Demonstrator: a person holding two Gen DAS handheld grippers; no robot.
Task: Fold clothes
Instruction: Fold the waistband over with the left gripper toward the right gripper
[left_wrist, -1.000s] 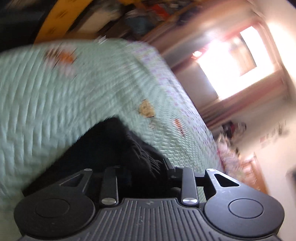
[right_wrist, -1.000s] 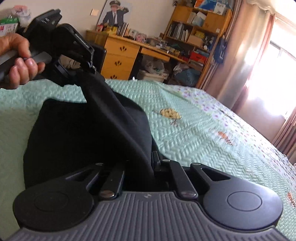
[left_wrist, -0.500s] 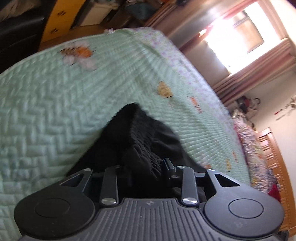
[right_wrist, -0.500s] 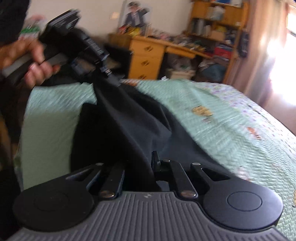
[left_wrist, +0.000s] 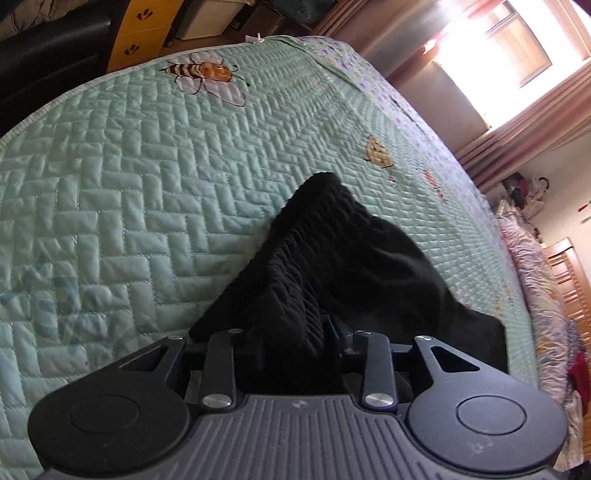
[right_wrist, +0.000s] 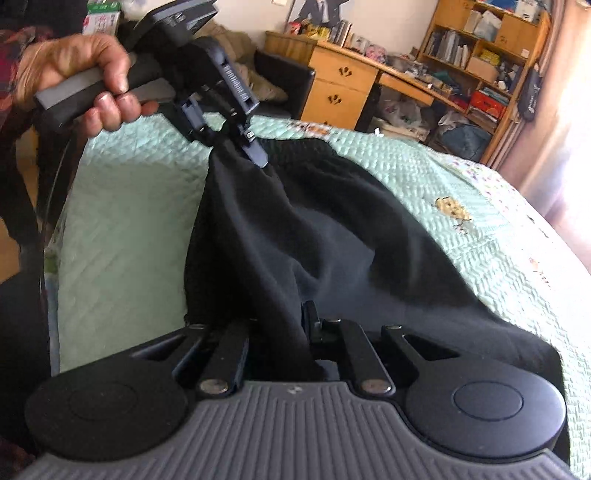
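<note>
Right wrist view: both grippers' fingers (right_wrist: 309, 325) clamped on black garment (right_wrist: 332, 236) above quilt (right_wrist: 461, 192).

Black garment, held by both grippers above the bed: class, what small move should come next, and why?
Probably lower both grippers together to lay the black garment flat on the green quilt. The left gripper and right gripper each pinch an edge, the cloth hangs bunched between them, and part already rests on the quilt.

We can read no words, brands or numbers here; the print on the books (right_wrist: 448, 46) along the far shelves is too small.
</note>
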